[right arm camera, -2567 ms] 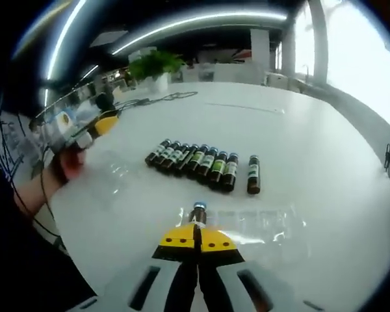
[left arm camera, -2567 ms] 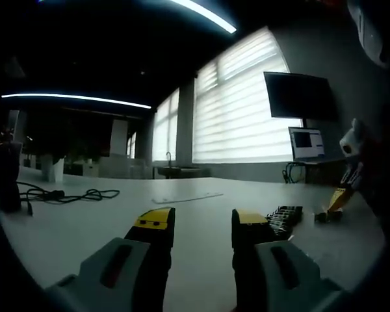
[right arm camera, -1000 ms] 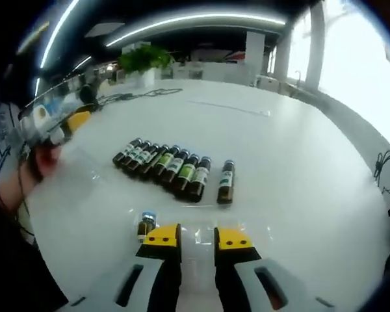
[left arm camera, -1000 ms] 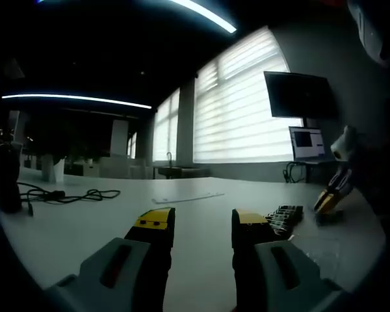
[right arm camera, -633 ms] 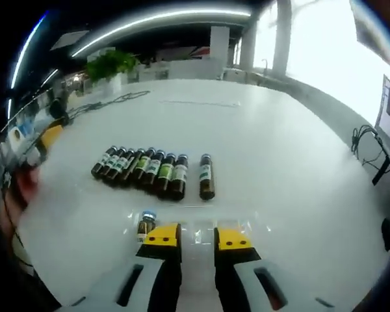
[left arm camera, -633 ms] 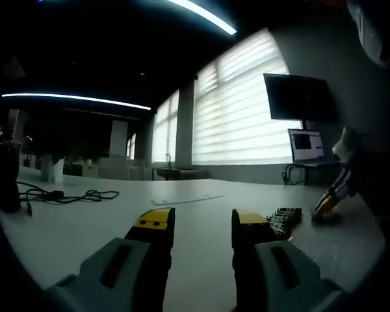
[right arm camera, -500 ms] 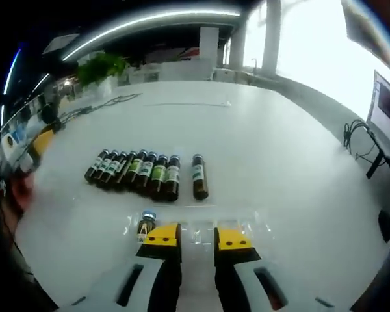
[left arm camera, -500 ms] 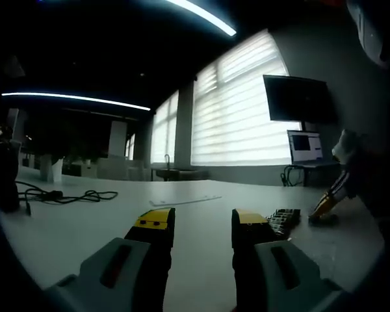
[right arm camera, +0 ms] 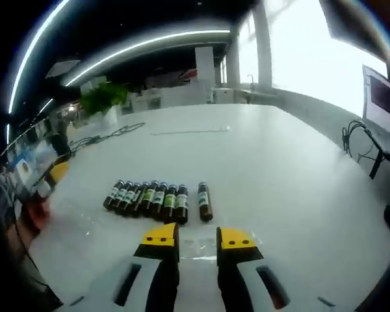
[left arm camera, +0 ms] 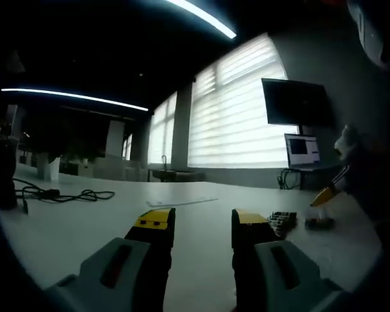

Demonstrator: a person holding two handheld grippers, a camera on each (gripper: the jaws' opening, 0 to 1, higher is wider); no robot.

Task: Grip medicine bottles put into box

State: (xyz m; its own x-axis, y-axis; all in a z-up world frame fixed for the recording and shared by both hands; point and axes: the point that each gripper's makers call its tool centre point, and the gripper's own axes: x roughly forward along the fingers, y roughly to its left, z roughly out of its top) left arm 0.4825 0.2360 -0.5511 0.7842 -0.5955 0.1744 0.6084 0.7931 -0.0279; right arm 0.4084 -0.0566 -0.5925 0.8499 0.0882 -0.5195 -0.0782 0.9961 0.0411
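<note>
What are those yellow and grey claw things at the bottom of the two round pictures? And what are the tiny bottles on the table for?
Those claws belong to two tools that a person carries, one in each hand. Each tool has a small camera looking out along its claws, and that camera makes a round picture.

In the right gripper view, the right hand-held gripper has grey arms with yellow tips. Its claws are open and hold nothing. Just beyond them, on the big white table, lies a row of small dark brown medicine bottles, with one more brown bottle lying a little apart. Something clear and shiny lies near the claw tips, too faint to make out.

In the left gripper view, the left hand-held gripper is open and empty too. The same bottles show far off to its right, and a black cable lies on the table.

The job is to pick up bottles and put them into a box.
</note>
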